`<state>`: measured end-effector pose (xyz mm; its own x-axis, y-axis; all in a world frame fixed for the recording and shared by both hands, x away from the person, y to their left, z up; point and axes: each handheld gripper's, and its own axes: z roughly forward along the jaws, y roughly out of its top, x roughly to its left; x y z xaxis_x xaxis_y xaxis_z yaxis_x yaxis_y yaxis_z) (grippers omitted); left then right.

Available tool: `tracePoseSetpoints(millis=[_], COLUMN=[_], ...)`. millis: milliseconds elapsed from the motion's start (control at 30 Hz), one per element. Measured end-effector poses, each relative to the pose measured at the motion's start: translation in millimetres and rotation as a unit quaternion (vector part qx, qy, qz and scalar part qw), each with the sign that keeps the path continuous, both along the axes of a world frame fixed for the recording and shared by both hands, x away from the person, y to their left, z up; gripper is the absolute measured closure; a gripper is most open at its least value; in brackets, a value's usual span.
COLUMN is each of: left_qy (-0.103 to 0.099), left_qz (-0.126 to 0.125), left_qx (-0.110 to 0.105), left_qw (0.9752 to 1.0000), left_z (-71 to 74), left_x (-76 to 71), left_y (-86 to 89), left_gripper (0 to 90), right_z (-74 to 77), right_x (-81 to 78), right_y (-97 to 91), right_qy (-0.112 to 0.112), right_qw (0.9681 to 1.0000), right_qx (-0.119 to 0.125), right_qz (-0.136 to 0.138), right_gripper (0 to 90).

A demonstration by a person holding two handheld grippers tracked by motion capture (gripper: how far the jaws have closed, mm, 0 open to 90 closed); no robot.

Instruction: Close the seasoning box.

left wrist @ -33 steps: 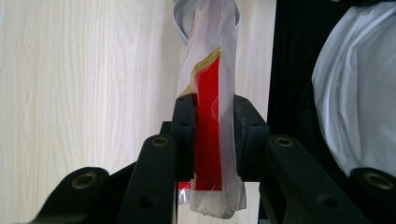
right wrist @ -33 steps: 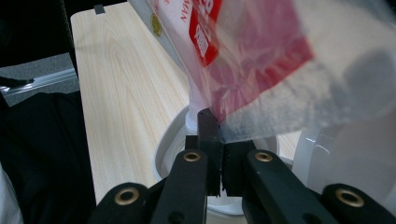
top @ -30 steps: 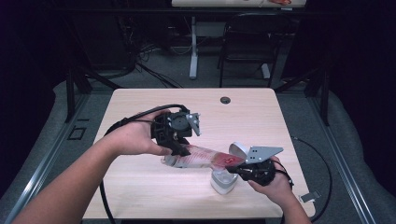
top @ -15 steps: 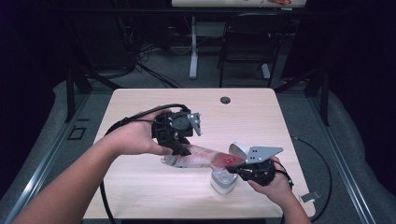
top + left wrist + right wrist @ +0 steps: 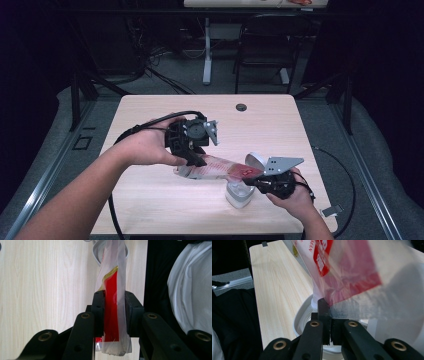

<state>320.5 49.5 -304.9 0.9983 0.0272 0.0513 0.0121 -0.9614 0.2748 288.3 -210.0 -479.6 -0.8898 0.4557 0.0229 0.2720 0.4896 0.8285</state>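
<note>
Tool pair clamped on one clear red-printed pouch (image 5: pixel 217 168): my left tool (image 5: pixel 196 159) grips one end, my right tool (image 5: pixel 254 181) the other above a white container (image 5: pixel 239 196); thin, limp, slippery film, so I hold edges.

in the right gripper view the plastic bag (image 5: pixel 362 272) is blurred, its red print cut off at the top edge, and it covers much of the white container (image 5: pixel 304 315). we cannot identify the small dark disc (image 5: pixel 241 107) on the table (image 5: pixel 150 110).
</note>
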Motion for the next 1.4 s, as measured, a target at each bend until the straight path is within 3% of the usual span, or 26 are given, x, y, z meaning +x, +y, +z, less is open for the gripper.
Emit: tracePoseSetpoints(millis=[1400], left_qy=[0.0], left_qz=[0.003], left_qx=[-0.001], left_qw=[1.0], left_z=[2.4], left_x=[4.9], left_y=[-6.0], left_gripper=[72.4], right_z=[-1.9], right_x=[1.1], right_y=[-1.7], right_qy=[0.003], right_qw=[1.0], right_qx=[-0.004], right_qz=[0.003], right_gripper=[89.6])
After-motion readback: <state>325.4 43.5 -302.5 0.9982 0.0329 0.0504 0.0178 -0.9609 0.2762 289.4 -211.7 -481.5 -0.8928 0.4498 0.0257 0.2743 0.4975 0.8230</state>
